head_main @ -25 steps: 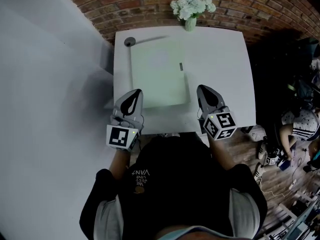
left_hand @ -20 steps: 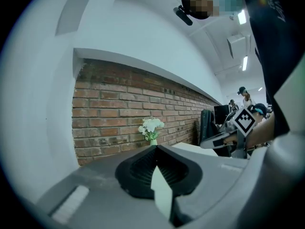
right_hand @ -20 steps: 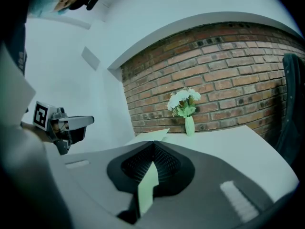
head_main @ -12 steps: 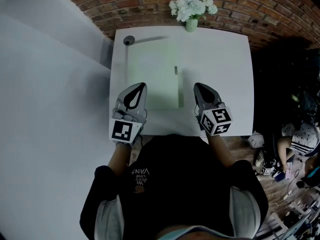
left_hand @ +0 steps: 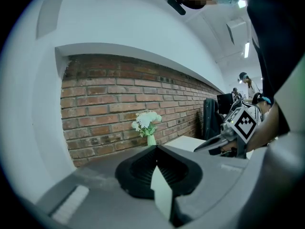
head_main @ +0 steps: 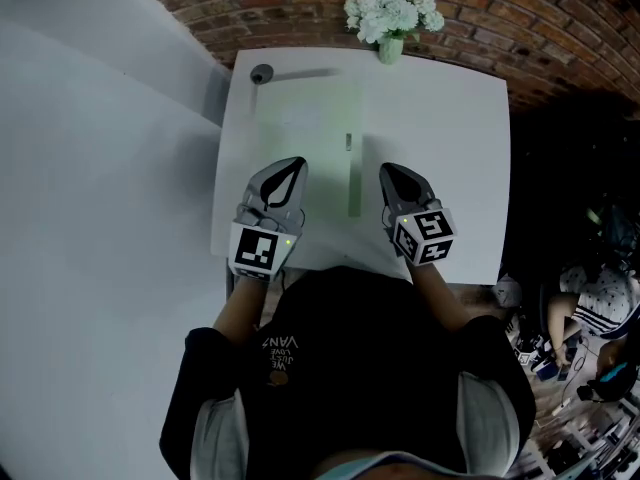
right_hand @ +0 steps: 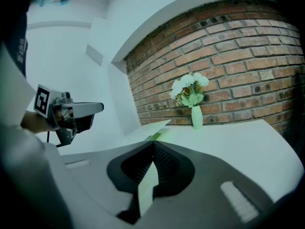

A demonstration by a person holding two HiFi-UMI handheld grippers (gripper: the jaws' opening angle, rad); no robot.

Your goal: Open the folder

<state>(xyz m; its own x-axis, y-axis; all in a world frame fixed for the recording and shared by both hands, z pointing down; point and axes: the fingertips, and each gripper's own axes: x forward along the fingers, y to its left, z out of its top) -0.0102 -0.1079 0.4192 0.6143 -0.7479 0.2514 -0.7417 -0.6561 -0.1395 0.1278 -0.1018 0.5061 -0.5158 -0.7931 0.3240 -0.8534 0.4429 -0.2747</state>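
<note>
Folder [head_main: 305, 128]: lying flat, left of middle on the bench [head_main: 440, 118].
Left tool [head_main: 288, 166]: we are holding it closed, empty, over the folder's near end.
Right tool [head_main: 390, 172]: closed, empty, just right of it.

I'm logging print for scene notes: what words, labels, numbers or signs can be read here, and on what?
"VANS": on the person's black shirt, upside down in the head view.
Smaller lines beside it: too small to read.
Marker cubes: black-and-white square patterns, no letters.
Folder: no legible print.
</note>
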